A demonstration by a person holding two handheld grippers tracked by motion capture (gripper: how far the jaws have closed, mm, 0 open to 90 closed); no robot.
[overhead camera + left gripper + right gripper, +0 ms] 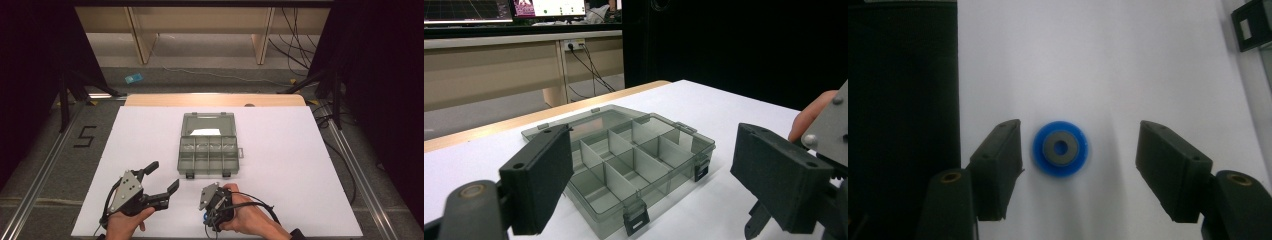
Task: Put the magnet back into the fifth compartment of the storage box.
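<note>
right gripper [1078, 165] points straight down at the white table sheet [300, 165], and its own view looks along both black jaws at a small blue disc with a grey ring insert [1061, 148] lying flat on the sheet. the disc sits between the jaws, a little nearer the one at the left of that view, with white sheet showing on both sides, so neither pad touches it. the jaws stand about half open, a loose bracket around the disc and no grip yet. the disc is round, so it has no long axis to line up with; what matters is that it lies directly below the gripper and nearly centred in the gap. my judgement is that a short descent and a squeeze would take it, after a slight shift to centre it.

relative to the compartment box [208, 154], which lies open in the middle of the sheet with its lid folded back, the right gripper [214, 200] hangs just off the near edge, by the two dark latches. one latch [1248, 27] shows at the corner of the right gripper view, so the disc is close to that near edge.

left gripper [159, 186] is held to the left of the box's near corner, its jaws wide apart and empty, aimed across the box's divided cells [624, 160]. the right hand is clearly the nearer one to the disc.
</note>
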